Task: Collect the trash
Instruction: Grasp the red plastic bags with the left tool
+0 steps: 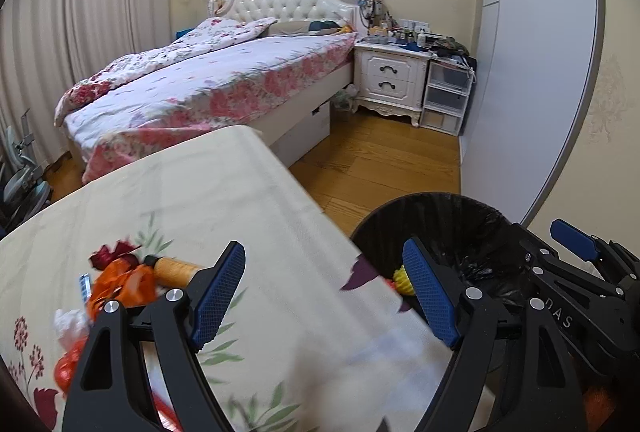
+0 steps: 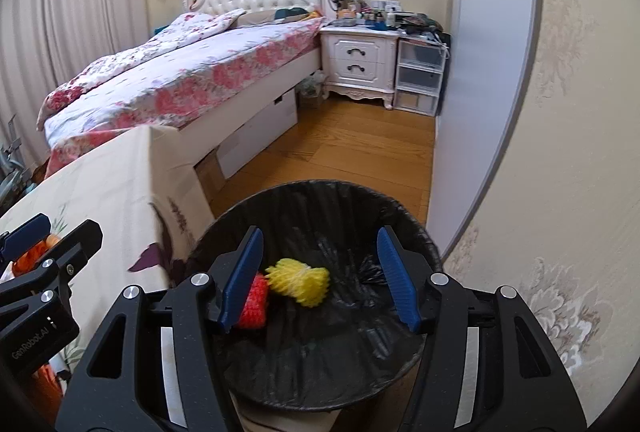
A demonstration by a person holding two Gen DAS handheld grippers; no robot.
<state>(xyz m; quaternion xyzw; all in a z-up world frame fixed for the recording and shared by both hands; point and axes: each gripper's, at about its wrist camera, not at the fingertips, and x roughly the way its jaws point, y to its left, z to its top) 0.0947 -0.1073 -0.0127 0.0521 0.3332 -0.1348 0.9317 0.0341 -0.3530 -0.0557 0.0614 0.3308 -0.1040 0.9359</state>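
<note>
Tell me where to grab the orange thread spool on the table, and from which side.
Grip the orange thread spool across its wound middle, coming from above: it lies on its side on the tablecloth, so the round barrel sits between the fingers. The orange wrapper crowds its left end.

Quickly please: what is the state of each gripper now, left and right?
Left gripper: open, holding nothing, above the table edge.
Right gripper: open, holding nothing, above the bin.

bin liner black | foam nets yellow, red | tablecloth cream, floral | claw pads blue
</note>
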